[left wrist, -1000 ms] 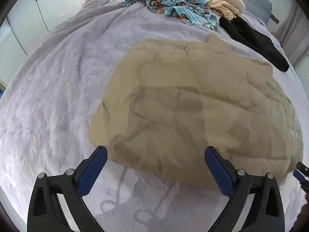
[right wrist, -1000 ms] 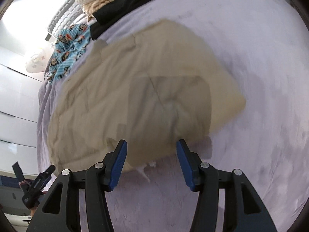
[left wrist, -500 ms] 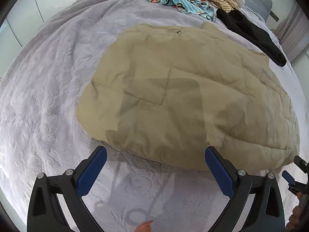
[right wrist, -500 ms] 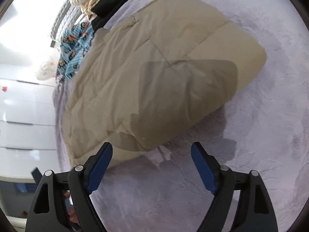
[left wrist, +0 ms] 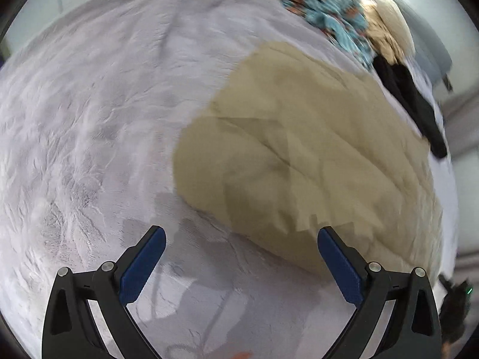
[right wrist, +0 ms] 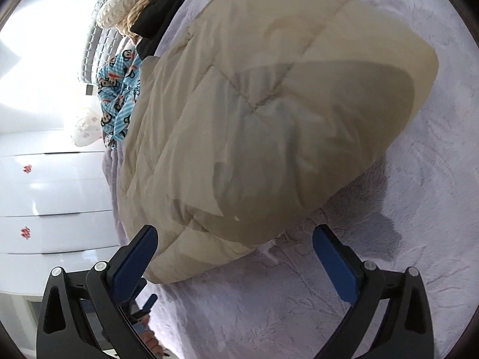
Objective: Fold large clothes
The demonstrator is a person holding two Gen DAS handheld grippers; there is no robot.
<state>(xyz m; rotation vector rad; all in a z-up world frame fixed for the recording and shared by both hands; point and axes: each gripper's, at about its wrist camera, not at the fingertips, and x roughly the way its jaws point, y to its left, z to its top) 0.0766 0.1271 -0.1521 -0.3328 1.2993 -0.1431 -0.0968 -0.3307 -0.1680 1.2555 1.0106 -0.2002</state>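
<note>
Both tongs apart, empty, above the bed.
Left tongs (left wrist: 241,249) and right tongs (right wrist: 235,249) face the beige padded garment (right wrist: 269,119), which lies on the bed's lavender cover (left wrist: 89,119), its near edge between the right tongs' fingers.

The left wrist view looks down along its spread fingers (left wrist: 338,261) over the bed (left wrist: 89,149), the beige quilted coat (left wrist: 314,155) ahead and right of them. The right wrist view sits nearer, the coat (right wrist: 269,119) filling the space beyond its fingers (right wrist: 332,261). Both share coat, bed and the far clothes pile (left wrist: 329,9).
</note>
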